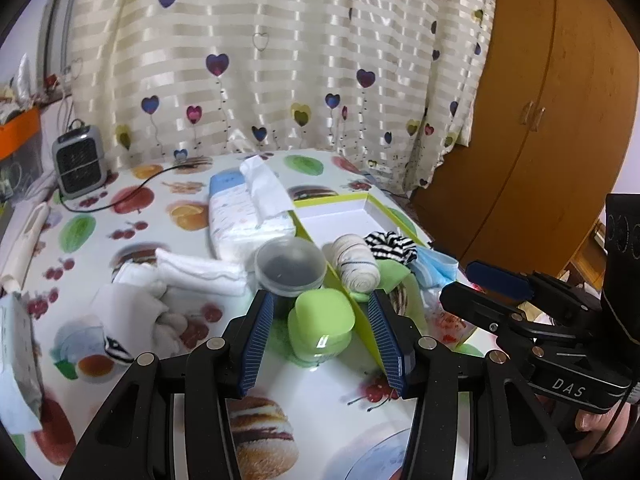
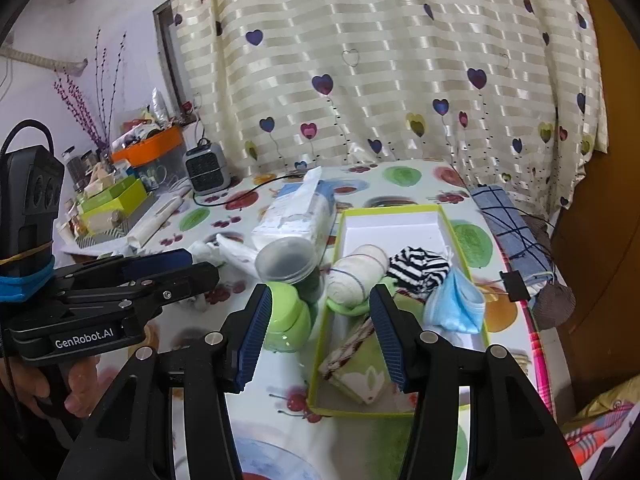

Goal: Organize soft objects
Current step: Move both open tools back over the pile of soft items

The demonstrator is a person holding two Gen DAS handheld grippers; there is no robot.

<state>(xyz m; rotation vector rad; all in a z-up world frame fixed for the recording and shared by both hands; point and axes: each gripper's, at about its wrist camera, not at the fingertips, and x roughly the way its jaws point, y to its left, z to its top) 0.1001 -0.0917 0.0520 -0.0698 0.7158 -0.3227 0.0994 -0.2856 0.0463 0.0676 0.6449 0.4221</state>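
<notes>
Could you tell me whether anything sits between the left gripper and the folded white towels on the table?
Nothing visible blocks them: the white towels lie apart, left of the left gripper, whose open jaws frame a green container.

— Any lettering to read?
— "DAS" in white on the black right gripper (image 1: 486, 284) body. "GenRobot.AI" in white on the black left gripper (image 2: 160, 270) body.
— Anything else?
— Nothing legible.

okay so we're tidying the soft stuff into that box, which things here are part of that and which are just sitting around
Part of the job:
- green-rimmed cardboard box
- rolled cream bandage
- black-and-white striped sock
- blue face mask
- folded white towel

Just lying about:
- grey fan heater
- clear plastic cup
- green plastic tub
</notes>
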